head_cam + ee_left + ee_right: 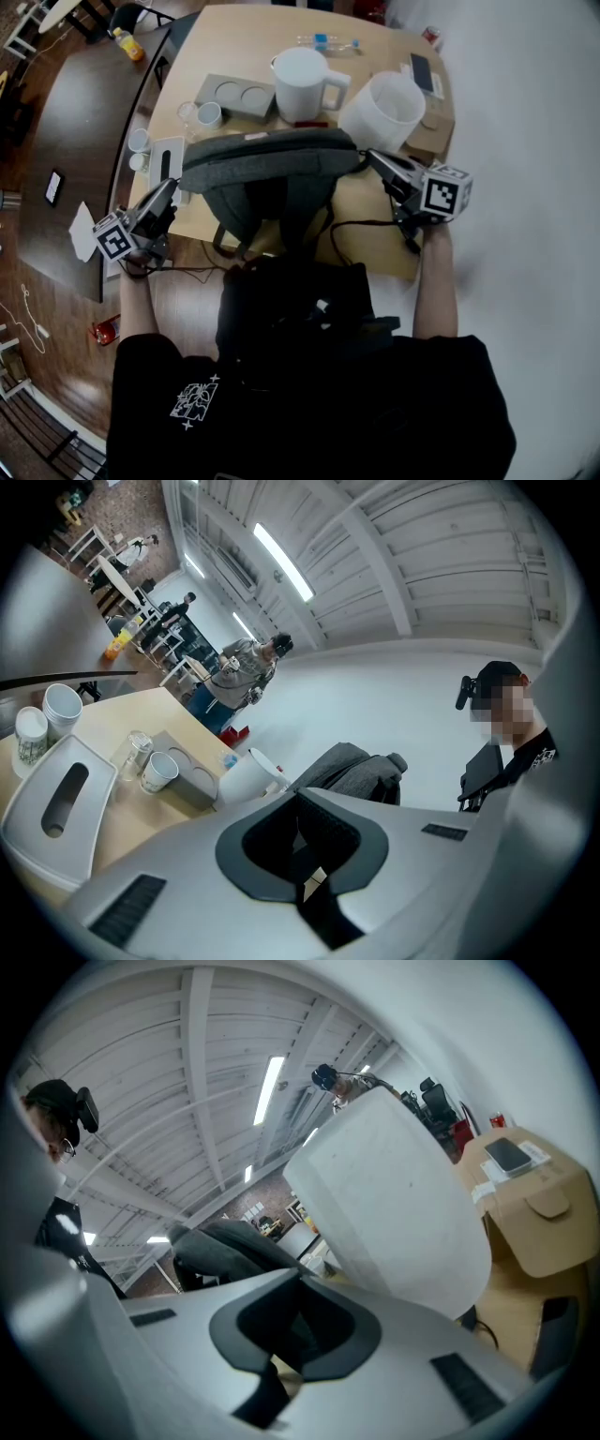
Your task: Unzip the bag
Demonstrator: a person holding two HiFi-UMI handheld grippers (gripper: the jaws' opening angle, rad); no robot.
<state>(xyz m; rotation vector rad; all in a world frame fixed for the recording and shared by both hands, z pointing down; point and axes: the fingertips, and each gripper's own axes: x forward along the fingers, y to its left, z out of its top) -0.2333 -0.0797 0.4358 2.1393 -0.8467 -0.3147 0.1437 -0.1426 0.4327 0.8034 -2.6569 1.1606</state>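
Observation:
The grey bag [267,169] lies across the wooden table [375,239] with its straps hanging over the front edge. My left gripper [172,190] is at the bag's left end, jaws shut, and nothing shows between them. My right gripper [373,159] is at the bag's right end, also shut and empty. In the left gripper view the bag [356,771] lies just beyond the closed left gripper [305,841]. In the right gripper view the bag [225,1251] is to the left of the closed right gripper [295,1326]. I cannot make out the zipper pull.
Behind the bag stand a white pitcher [305,84], a white bucket [384,108], a grey cup tray [234,94] and small cups [208,114]. A tissue box [167,159] is at the left, a cardboard box [431,127] at the right. A black cable [361,225] trails over the front.

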